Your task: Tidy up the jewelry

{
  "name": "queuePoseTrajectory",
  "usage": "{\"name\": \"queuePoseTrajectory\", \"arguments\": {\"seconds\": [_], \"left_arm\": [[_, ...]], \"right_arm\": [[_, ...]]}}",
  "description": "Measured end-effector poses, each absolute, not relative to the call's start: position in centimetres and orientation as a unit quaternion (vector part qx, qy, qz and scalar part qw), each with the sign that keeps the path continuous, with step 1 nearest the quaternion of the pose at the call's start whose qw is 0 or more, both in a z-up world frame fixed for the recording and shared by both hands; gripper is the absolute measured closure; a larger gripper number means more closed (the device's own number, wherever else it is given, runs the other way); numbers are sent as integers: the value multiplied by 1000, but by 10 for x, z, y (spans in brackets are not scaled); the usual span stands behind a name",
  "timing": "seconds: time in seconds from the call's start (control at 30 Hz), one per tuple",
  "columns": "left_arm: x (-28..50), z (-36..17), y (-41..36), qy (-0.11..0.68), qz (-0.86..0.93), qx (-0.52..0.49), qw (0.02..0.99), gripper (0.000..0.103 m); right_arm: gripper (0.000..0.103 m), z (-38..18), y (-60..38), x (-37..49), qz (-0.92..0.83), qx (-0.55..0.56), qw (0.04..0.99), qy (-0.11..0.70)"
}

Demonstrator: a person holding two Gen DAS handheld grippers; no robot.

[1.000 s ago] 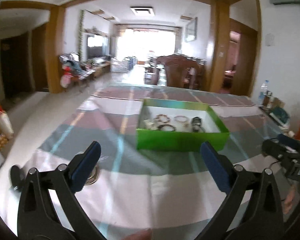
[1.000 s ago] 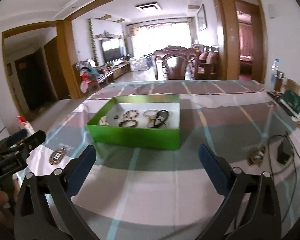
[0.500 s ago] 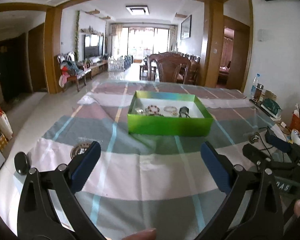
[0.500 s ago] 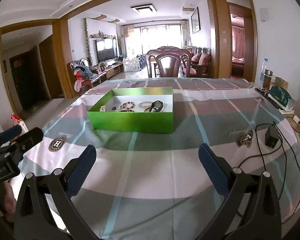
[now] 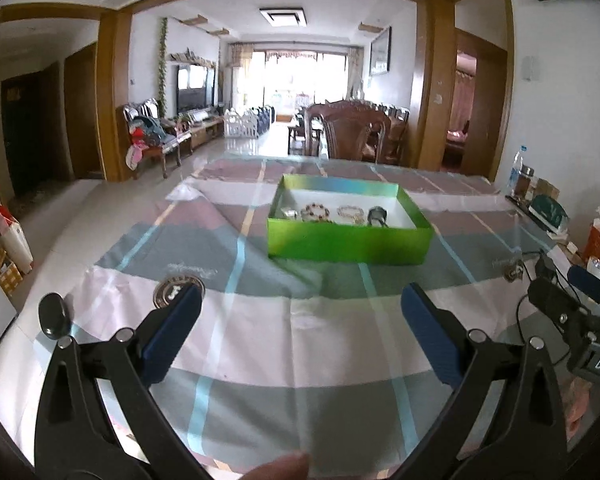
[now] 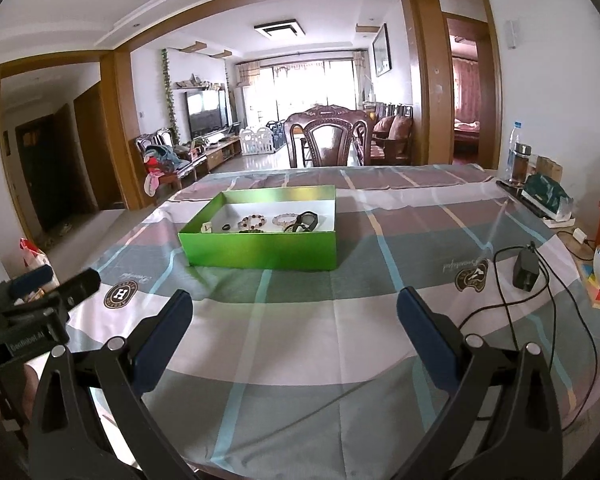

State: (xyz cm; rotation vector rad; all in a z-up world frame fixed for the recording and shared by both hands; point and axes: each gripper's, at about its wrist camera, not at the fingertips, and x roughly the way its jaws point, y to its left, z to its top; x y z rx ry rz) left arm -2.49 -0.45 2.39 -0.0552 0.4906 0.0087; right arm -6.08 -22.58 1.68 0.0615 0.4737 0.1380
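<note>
Because the beaded bracelets (image 6: 253, 222) are loose strings of small round beads, they will likely be light, floppy and inclined to roll or slip between hard pads; pinching across one side of the loop, not the whole ring, seems the safest hold. Beside them, the dark ring (image 6: 225, 226) looks tiny and stiff, probably the hardest piece to nip, while the black band (image 6: 303, 221) offers a broader, firmer edge. All of this jewelry lies inside the green box (image 6: 260, 249), which sits on the plaid tablecloth (image 6: 300, 340) well ahead of both tools. From the left wrist view the left gripper (image 5: 300, 334) hangs with fingers spread wide and nothing between them; the right gripper (image 6: 296, 330) is likewise splayed and empty, the box slightly to its left.
</note>
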Motion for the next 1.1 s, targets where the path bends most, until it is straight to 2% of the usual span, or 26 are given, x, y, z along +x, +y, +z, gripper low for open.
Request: {"name": "queuePoseTrajectory", "arguments": {"seconds": [1.1], "left_arm": [[-20, 17, -9, 252, -11, -26, 967, 4]], "right_arm": [[3, 9, -227, -65, 67, 35, 970, 232]]}}
